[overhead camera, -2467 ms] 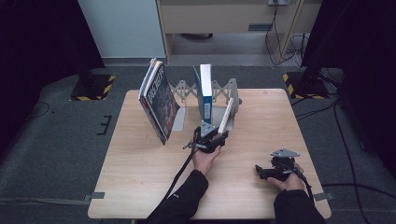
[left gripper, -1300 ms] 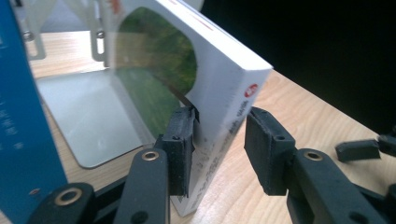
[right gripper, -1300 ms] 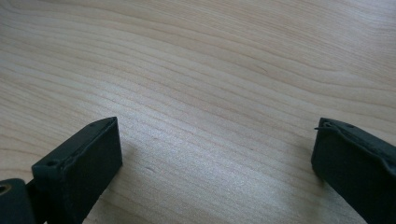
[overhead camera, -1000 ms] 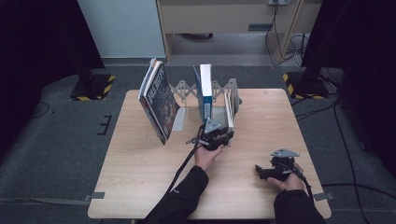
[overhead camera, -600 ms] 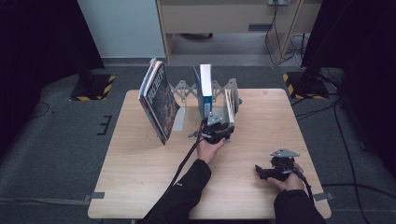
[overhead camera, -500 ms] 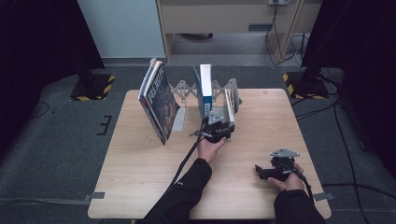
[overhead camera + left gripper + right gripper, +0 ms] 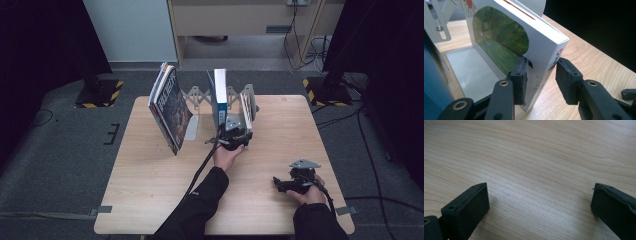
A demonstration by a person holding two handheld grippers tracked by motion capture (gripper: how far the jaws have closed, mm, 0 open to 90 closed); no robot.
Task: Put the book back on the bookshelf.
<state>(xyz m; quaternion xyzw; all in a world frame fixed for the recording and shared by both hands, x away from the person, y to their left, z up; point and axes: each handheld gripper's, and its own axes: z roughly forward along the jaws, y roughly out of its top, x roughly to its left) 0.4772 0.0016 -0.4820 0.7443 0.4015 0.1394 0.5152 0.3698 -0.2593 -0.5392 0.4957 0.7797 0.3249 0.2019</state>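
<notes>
The white book (image 7: 544, 47) stood upright in the expandable rack (image 7: 197, 96), just right of the blue book (image 7: 218, 95). The left gripper (image 7: 540, 75) had just been easing its jaws apart around the spine, one pad touching, the other barely clear, likely letting go. The right gripper (image 7: 537, 207) rested wide open on the table (image 7: 150, 190), well apart from the rack

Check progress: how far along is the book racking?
Done: the white book stands upright at the rack's right end, beside the blue book. In hand: the left gripper straddles it, jaws just been opening. Left: back out. The right gripper rests open on the table.
</notes>
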